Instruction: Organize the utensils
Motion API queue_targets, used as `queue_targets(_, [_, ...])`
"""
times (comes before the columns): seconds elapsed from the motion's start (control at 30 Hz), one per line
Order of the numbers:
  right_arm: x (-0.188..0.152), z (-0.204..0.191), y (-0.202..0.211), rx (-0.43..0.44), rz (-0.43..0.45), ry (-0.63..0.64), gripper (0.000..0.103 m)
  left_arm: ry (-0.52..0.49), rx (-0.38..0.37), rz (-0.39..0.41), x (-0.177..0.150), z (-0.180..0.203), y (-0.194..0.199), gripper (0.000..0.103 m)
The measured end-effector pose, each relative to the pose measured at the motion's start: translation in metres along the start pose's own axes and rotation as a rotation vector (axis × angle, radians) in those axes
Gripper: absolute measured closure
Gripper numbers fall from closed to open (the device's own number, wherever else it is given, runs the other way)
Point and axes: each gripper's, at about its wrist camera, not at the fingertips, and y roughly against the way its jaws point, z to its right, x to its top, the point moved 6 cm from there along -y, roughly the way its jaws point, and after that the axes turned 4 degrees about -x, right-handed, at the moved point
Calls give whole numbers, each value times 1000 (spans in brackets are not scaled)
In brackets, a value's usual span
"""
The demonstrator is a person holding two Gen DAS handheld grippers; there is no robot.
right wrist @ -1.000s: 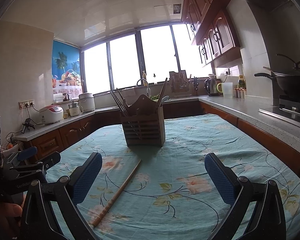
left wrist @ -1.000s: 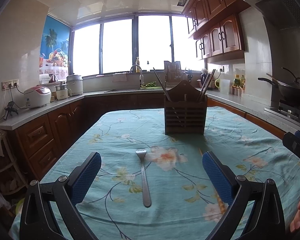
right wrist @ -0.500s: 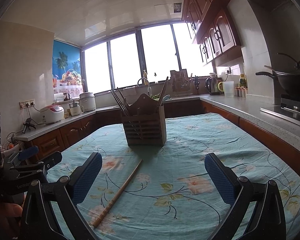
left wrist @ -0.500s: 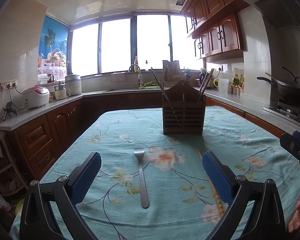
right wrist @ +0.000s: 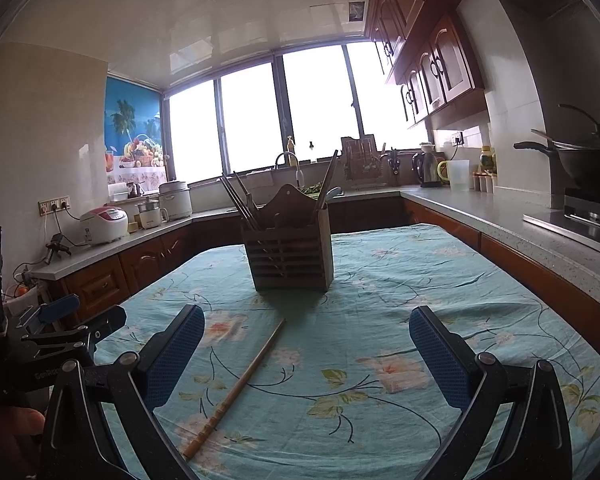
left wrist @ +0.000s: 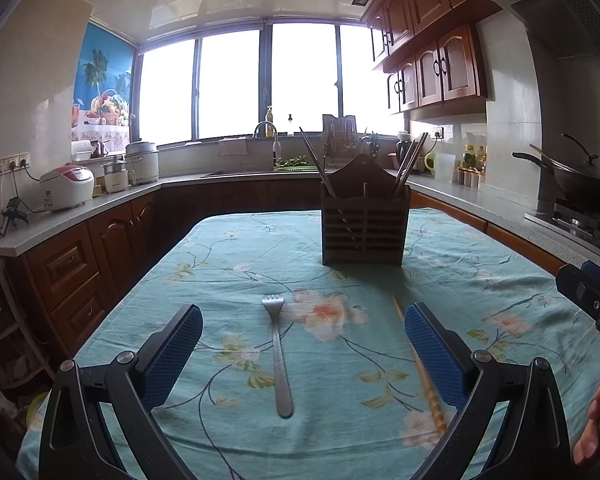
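Left gripper hovers level over the teal floral tablecloth, jaws wide & empty, straddling the silver metal fork. Right gripper likewise wide, empty; light wooden chopstick by its left finger. Slatted dark wooden utensil holder stands beyond. Vs 1 s ago: fork sits slightly further left between the left fingers.

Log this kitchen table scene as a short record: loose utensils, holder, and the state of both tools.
loose utensils: fork and wooden chopstick, both lying flat on the tablecloth
holder: wooden utensil holder, upright at the table's far middle, chopsticks already standing in it
left tool: open, empty, fork lies between its fingers
right tool: open, empty, chopstick ahead toward its left finger
task state: fork and chopstick not yet in holder
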Motion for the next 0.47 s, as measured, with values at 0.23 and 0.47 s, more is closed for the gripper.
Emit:
queue_targets(0.23, [3, -1, -4, 4, -14, -2, 0, 16, -15, 9, 7, 3, 2, 1])
queue_targets(0.47, [5, -1, -13, 6, -44, -2, 0, 18, -38, -14, 7, 8, -7, 1])
